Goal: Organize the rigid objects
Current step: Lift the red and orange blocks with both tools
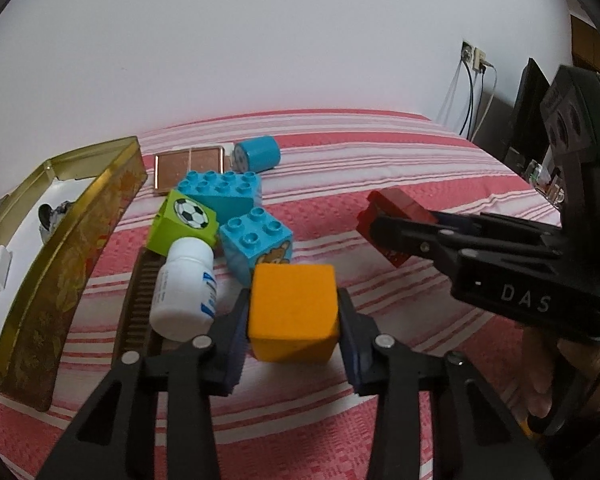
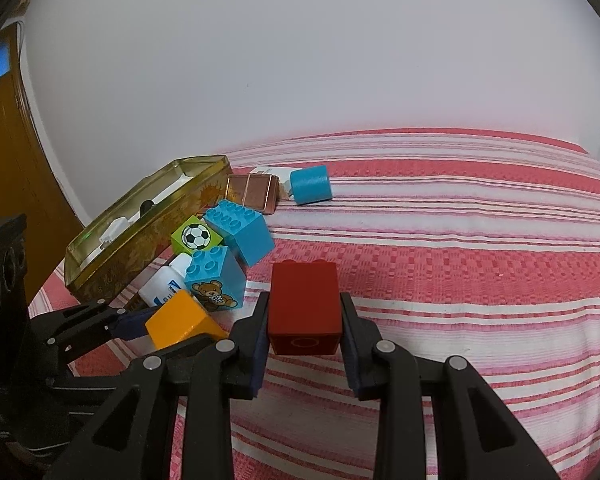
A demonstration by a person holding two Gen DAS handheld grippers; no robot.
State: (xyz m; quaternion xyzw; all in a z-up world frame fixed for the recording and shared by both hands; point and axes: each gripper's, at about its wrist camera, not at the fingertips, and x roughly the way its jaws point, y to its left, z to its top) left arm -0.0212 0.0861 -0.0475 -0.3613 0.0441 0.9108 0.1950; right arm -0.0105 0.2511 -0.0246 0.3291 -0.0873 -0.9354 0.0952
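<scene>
Left gripper point(image 1: 294, 312) clamps orange plastic cube point(image 1: 293, 312), right gripper point(image 2: 303, 316) clamps red plastic brick point(image 2: 303, 306); both should lift straight before moving left to gold tin point(image 1: 60, 264).

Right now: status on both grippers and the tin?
Left gripper shut on orange block. Right gripper shut on red brick. Gold tin open; white bottle and blue bricks lie between.

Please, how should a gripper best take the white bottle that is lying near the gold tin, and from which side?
Grip the white bottle across its round body, below the cap, coming from above. It lies on its side over a dark comb, cap toward the green football block, with the gold tin close on one side and the orange block on the other, so a sideways approach looks crowded.
</scene>
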